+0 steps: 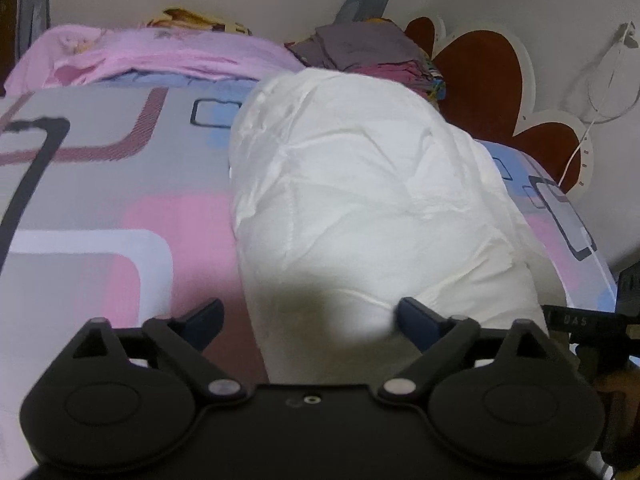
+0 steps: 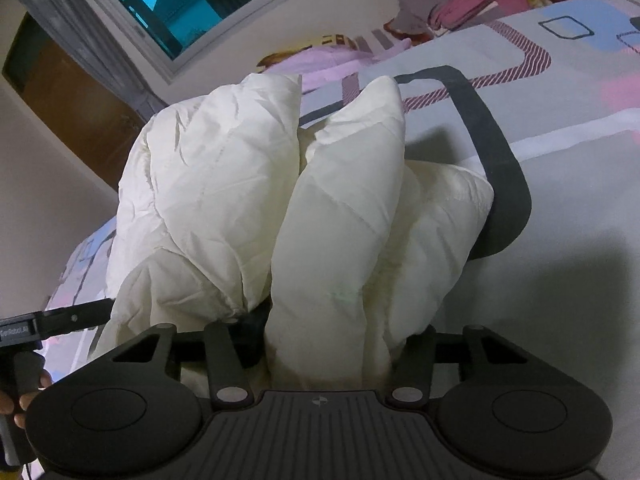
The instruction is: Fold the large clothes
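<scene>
Your right tool (image 2: 320, 344) is closed down on a thick bunch of the white padded garment (image 2: 280, 208), with puffy folds rising between and above its fingers; your left tool (image 1: 310, 320) stands wide open, holding nothing, its blue-tipped fingers either side of the garment's near end without gripping it.

The white padded garment (image 1: 360, 200) lies on the bed (image 1: 100, 200), on the patterned cover, towards the bed's right side as the left wrist view shows it; its near end comes close to the edge you are working from, and its far end reaches towards the stack of folded clothes (image 1: 368, 50) at the bed's far edge, by the headboard (image 1: 480, 76); a pink garment (image 1: 160, 56) lies along that far edge, well apart.

By my reading, you are mid-fold: one end gathered in the right tool, the other not yet taken; the next move likely calls for closing the left tool on a firm edge rather than on loose padding, since the filling will slip and spring back.

The long axis runs from the near edge away towards the headboard; the bunched end points upward from the right tool.
</scene>
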`<state>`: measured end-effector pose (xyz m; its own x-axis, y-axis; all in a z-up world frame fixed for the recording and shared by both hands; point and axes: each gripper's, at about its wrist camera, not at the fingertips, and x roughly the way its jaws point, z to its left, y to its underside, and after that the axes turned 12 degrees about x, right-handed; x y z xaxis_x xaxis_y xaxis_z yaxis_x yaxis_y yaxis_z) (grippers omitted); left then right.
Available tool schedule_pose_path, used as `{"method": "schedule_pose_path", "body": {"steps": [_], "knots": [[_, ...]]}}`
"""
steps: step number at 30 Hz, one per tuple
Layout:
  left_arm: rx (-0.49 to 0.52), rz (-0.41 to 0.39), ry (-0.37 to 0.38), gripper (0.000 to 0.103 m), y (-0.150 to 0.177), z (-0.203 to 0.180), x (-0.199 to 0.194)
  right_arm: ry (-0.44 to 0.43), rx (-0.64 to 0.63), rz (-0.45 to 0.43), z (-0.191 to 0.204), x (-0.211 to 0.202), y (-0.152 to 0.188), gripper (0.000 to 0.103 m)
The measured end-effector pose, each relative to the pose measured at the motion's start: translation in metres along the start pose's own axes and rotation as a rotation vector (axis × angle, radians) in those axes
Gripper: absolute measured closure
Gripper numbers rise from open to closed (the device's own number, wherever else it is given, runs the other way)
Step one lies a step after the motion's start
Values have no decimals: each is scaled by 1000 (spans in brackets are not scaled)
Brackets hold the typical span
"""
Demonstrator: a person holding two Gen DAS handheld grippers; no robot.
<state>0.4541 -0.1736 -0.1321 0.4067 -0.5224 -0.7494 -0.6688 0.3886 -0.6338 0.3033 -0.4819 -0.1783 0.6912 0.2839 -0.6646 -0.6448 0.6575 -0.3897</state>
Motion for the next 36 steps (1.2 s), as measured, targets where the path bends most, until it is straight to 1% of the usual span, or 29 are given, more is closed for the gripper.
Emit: {"method": "schedule_pose_path", "body": {"steps": [2,5,6,7,8,9,10,11,13,14,16,20,24,28,31,36], "knots": [[-27,12,23,0,2,4,8,1,2,3,0,0,-1,53],[-118,30,112,0,4,15,27,5,6,3,-1,-1,-1,53],[-151,31,148,2,5,18,32,6,9,4,-2,0,-1,53],[-179,25,185,8,7,21,36,7,11,3,-2,0,-1,53],[-196,18,198,10,8,21,38,9,15,2,-2,1,-1,53],[-194,8,192,11,8,18,39,11,19,1,-1,1,-1,53],[-186,0,186,16,8,16,37,13,21,0,-1,0,-1,53],[-177,-6,177,19,7,14,35,14,25,-1,0,0,0,53],[-162,-19,163,32,6,9,29,16,27,-5,2,-1,0,54],[-156,-25,155,36,4,9,25,15,32,-7,2,-1,1,54],[-145,-35,132,41,0,4,19,7,46,-10,3,-3,2,54],[-82,-64,69,48,-3,-10,3,-32,78,-11,3,-7,4,59],[-36,-97,23,49,-7,-18,-15,-83,96,-13,9,-10,6,63],[-17,-117,-16,50,-6,-18,-32,-130,86,-15,25,-8,9,64],[-21,-123,-55,50,-3,-11,-48,-156,64,7,42,-2,14,64],[-38,-138,-131,50,16,10,-91,-198,17,52,90,19,36,64]]}}
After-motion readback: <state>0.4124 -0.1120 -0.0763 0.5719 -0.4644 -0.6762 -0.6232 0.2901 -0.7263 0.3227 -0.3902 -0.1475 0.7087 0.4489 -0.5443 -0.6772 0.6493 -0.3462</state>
